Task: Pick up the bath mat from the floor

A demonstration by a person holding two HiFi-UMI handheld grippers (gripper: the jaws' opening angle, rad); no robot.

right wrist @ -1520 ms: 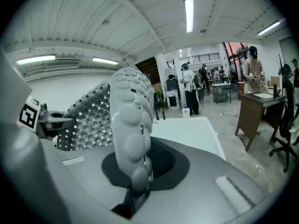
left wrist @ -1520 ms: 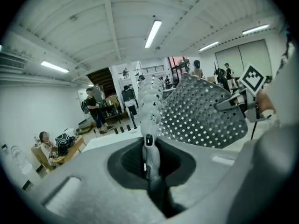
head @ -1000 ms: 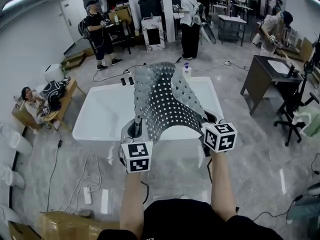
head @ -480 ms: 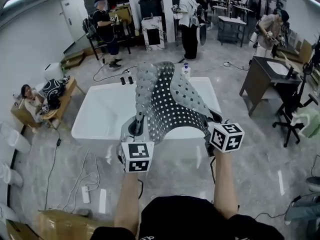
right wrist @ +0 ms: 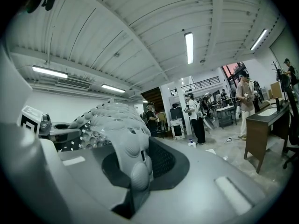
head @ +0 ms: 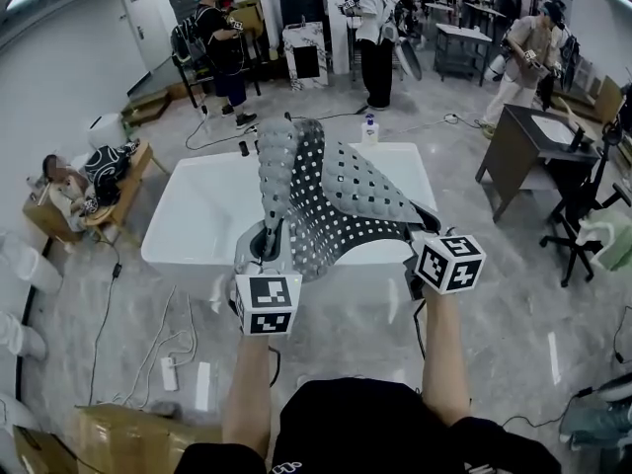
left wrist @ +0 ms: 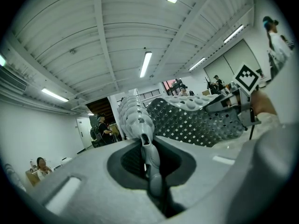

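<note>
Head view is showing the gray bath mat point(head: 336, 200) up in the air, off the floor. The white bathtub point(head: 188, 235) is sitting behind it in the picture. We are holding the mat by two near corners. Our left gripper point(head: 269, 253) is biting the corner at about 7 o'clock on the mat. Our right gripper point(head: 419, 241) is biting the corner at about 4 o'clock. The mat is folding over on itself. Its bumpy side is rising toward 12 o'clock. The side with holes is sagging between the two grippers.

In the left gripper view, the jaws are pressing together on a thin edge of the mat. The rest of the mat is stretching off toward 2 o'clock, where the other gripper is holding it. In the right gripper view, the jaws are also pinching tight on a mat edge, and the mat is curling away toward 10 o'clock.

Past the tub, a small bottle point(head: 370, 126) is standing on the floor at 12 o'clock. A dark desk point(head: 528, 141) is standing at 2 o'clock. A seated person point(head: 61, 181) is at 9 o'clock.
</note>
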